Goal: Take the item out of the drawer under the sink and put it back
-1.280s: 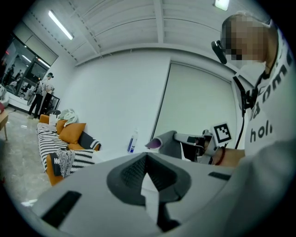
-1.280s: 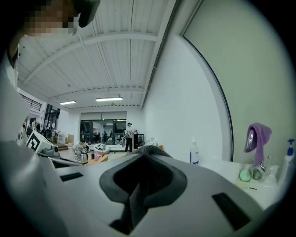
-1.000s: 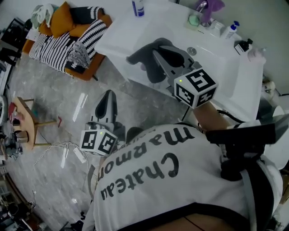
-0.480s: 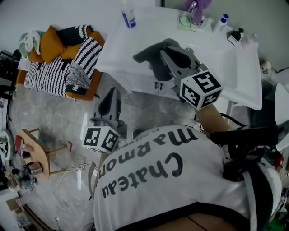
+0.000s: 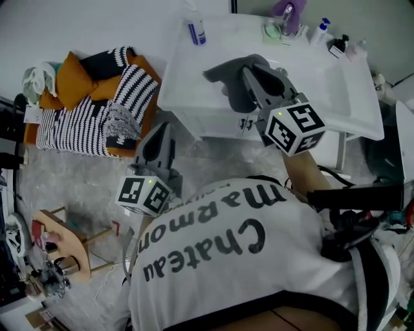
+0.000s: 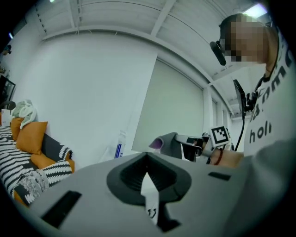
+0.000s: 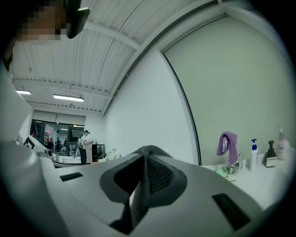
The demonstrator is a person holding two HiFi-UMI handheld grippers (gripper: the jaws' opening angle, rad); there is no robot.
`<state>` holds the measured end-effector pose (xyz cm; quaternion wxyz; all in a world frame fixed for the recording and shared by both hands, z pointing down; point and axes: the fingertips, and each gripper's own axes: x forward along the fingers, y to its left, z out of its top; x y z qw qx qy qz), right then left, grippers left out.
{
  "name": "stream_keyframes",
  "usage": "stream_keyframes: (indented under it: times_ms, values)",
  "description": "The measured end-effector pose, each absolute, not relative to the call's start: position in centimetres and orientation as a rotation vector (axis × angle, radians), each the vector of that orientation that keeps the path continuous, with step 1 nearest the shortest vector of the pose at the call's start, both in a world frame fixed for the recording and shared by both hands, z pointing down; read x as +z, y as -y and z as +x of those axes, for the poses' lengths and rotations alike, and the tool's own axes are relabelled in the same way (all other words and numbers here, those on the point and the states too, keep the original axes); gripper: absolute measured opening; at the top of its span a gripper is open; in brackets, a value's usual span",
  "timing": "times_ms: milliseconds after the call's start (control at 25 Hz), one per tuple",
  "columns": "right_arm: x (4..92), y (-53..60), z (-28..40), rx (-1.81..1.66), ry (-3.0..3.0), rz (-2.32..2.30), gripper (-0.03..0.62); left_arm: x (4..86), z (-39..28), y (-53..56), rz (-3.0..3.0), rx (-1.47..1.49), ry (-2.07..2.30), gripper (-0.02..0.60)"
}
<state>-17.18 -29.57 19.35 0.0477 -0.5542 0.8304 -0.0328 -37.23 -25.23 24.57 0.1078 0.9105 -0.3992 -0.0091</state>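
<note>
Head view, closest in: the left gripper (image 5: 158, 137) hangs low over the marble floor (image 5: 84, 174), just off the near left corner of the vanity. Its own view shows the jaws pressed together, and I can make out nothing held between them.

Up and to the right, the right gripper (image 5: 251, 70) points away from the person, jaws pinching the grey cloth (image 5: 231, 76). Its own view confirms it, with knitted fabric squeezed right between the pads.

So the cloth is out, up over the white countertop (image 5: 194, 77), bunched and trailing left from the jaw tips. Where it belongs is below and back toward the person, behind the vanity front (image 5: 200, 123) under that counter edge. Whether a drawer stands open there, I can't tell from here. My read: the cloth has to come down and in, and the free left gripper sits nearer that front.

Farther back, the counter carries a blue-and-white bottle (image 5: 196, 29), a green soap dish (image 5: 272, 29) and pump bottles (image 5: 330, 39), with a purple cloth (image 5: 288, 9) draped over the tap. What the basin (image 5: 336, 81) holds is partly hidden.
</note>
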Motion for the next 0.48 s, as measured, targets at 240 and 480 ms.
stream_keyframes:
  times_ms: [240, 480]
  values:
    - [19.8, 29.4, -19.7, -0.086, -2.469, -1.773, 0.029, 25.2, -40.2, 26.5, 2.714, -0.016, 1.090, 0.009]
    - [20.3, 29.8, -20.4, -0.077, -2.439, -1.868, 0.029, 26.9, -41.9, 27.0, 2.684, -0.039, 1.046, 0.009]
